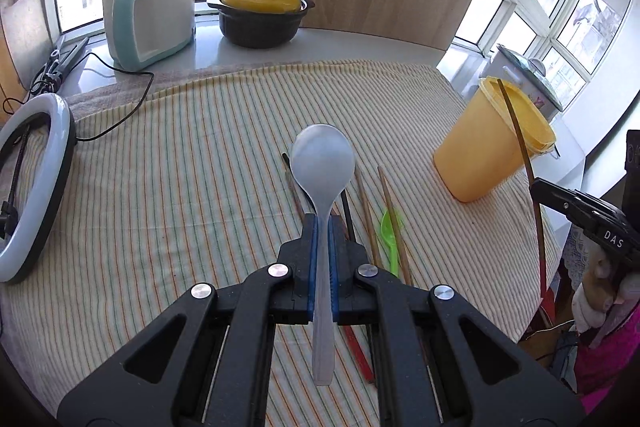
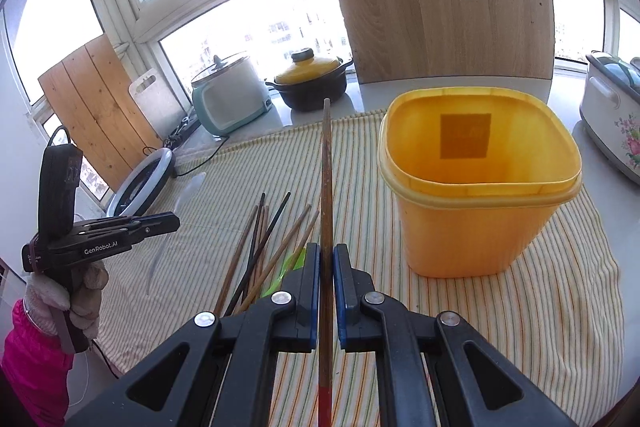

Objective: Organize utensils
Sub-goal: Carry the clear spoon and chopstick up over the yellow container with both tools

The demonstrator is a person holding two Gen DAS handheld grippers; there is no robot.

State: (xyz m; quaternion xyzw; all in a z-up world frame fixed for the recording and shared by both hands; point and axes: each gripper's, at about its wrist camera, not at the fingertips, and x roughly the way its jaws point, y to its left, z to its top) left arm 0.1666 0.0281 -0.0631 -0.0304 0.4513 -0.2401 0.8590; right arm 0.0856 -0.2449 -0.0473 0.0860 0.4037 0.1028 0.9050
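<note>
Left gripper point(image 1: 323, 227) clamped on a metal spoon point(image 1: 322, 163) above the striped cloth point(image 1: 180, 167), right gripper point(image 2: 326, 255) clamped on a chopstick point(image 2: 327, 167) beside the yellow tub point(image 2: 476, 187) near the cloth's far right corner, loose chopsticks point(image 2: 260, 247) mid-cloth.

Metal, plastic, wood and cloth on the desk

A matt, smooth metal spoon point(image 1: 322, 163); a glossy yellow plastic tub point(image 2: 480, 195); worn wooden chopsticks point(image 2: 256, 251); a striped woven cloth point(image 1: 180, 167); black matt plastic tool point(image 1: 324, 227) arms with shiny metal rivets.

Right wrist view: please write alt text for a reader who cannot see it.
The right tongs are shut on a long brown wooden chopstick beside an empty square yellow plastic container. More chopsticks lie on the striped cloth.
</note>
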